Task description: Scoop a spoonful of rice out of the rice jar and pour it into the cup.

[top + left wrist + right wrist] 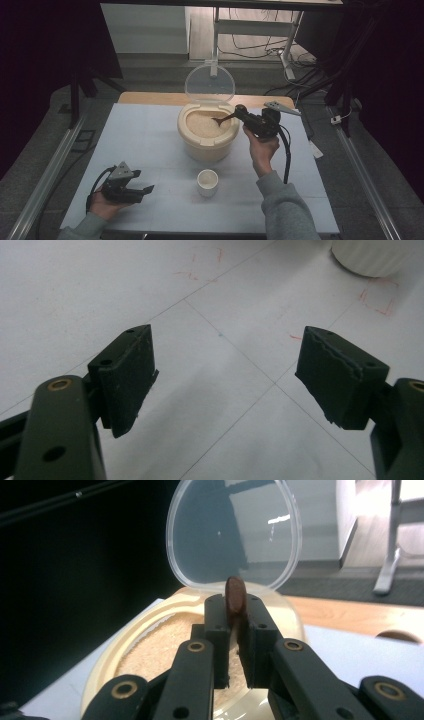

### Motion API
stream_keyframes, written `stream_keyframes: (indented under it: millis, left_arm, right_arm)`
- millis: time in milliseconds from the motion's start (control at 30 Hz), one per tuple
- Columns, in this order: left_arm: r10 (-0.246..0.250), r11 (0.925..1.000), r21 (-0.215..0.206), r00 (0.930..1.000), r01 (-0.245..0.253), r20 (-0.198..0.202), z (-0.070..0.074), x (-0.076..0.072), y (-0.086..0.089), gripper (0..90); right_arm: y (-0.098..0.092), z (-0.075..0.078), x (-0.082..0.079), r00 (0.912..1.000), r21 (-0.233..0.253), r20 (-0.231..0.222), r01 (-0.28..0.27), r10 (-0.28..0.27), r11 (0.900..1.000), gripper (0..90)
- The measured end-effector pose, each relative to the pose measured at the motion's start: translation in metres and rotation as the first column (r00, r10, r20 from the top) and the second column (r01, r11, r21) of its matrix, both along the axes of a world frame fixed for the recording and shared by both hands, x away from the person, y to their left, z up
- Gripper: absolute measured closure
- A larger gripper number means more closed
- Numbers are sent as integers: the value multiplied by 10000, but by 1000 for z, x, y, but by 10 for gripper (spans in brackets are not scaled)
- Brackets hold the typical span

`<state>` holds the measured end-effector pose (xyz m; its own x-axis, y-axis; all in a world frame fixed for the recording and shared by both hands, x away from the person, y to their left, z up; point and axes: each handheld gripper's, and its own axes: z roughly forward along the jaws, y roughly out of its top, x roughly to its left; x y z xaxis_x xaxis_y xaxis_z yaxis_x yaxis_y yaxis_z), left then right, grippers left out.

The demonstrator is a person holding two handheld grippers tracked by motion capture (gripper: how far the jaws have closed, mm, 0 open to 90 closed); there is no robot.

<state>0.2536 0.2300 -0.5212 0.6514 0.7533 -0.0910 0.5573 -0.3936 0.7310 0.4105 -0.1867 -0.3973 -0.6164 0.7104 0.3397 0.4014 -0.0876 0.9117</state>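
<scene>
A cream rice container (206,143) stands mid-table with its clear lid (209,83) tipped up behind it; pale rice (204,124) fills it. My right gripper (245,115) is shut on the handle of a brown wooden spoon (223,119), whose bowl rests on the rice. In the right gripper view the spoon's handle end (234,595) sticks up between the closed jaws, with the rice (160,645) and lid (234,535) beyond. A small white cup (207,182) sits in front of the container. My left gripper (148,189) lies open and empty at the front left, low over the table (220,335); the cup's base (372,257) shows at the top right.
The white table mat (145,135) has free room at the left and front. Red marks (380,300) are drawn on the mat near the cup. Metal rails (50,170) run along both sides of the table, and cables and a stand (287,55) lie on the floor behind.
</scene>
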Motion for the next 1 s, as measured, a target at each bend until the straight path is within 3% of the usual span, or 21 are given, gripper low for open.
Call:
stream_keyframes:
  millis: [33,200,333,433,700,833,1000]
  left_arm:
    - [-7,10000,14,10000,7,-2,0,0,0,233]
    - [-5,10000,20,10000,5,-2,0,0,0,233]
    - [-6,10000,24,10000,6,1,0,0,0,233]
    - [-5,10000,16,10000,5,7,0,0,0,233]
    - [-13,10000,50,10000,13,11,0,0,0,233]
    - [-11,10000,55,10000,10,28,0,0,0,234]
    - [-16,10000,81,10000,16,38,0,0,0,234]
  right_arm:
    - [0,0,0,10000,0,0,0,0,10000,829]
    - [-2,-7,3,9970,951,-774,49,25,9955,819]
    - [-3,-7,3,9949,1144,-1004,120,-5,9934,819]
    - [-8,-10,5,9878,1792,-1559,291,-8,9834,821]
    - [-13,-15,7,9813,2249,-1925,431,10,9734,820]
    - [-18,-15,8,9752,2828,-2204,463,179,9581,827]
    - [-20,-16,7,9695,3160,-2418,388,410,9480,830]
